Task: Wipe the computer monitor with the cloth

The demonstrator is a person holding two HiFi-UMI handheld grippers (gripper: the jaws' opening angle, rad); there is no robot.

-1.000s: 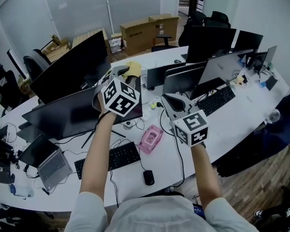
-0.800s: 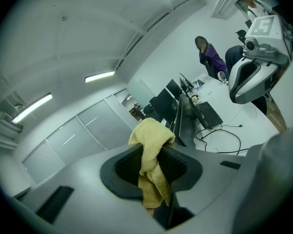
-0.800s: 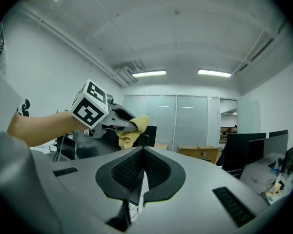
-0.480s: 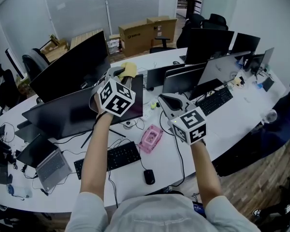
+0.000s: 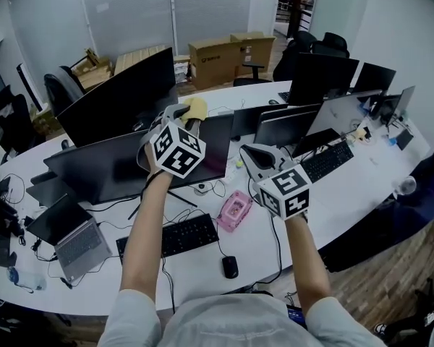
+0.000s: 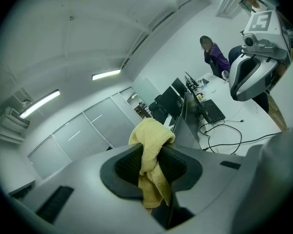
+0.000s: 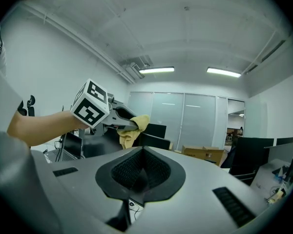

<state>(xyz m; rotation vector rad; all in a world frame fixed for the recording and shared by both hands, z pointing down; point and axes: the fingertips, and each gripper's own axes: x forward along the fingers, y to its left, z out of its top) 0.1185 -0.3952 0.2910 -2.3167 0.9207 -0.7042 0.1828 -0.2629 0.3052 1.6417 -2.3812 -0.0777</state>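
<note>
A wide dark monitor (image 5: 116, 168) stands on the white desk (image 5: 347, 186) in front of me, its screen facing me. My left gripper (image 5: 184, 113) is raised at the monitor's top right edge, shut on a yellow cloth (image 5: 196, 108). In the left gripper view the cloth (image 6: 151, 145) bunches out between the pads of that gripper (image 6: 150, 167). My right gripper (image 5: 254, 154) hovers to the right of the monitor, over the desk, shut on nothing. The right gripper view shows its pads (image 7: 158, 172) together, with the left gripper (image 7: 124, 124) and the cloth (image 7: 132, 130) beyond them.
Below the monitor lie a black keyboard (image 5: 177, 235), a mouse (image 5: 230, 267) and a pink object (image 5: 235, 210). A laptop (image 5: 72, 237) sits at the left. More monitors (image 5: 325, 67) and a second keyboard (image 5: 325, 161) fill the right. Cardboard boxes (image 5: 228, 53) stand behind.
The head view has shifted a little. Both grippers keep nearly the same places, the left one still holding the cloth at the monitor's top edge.
</note>
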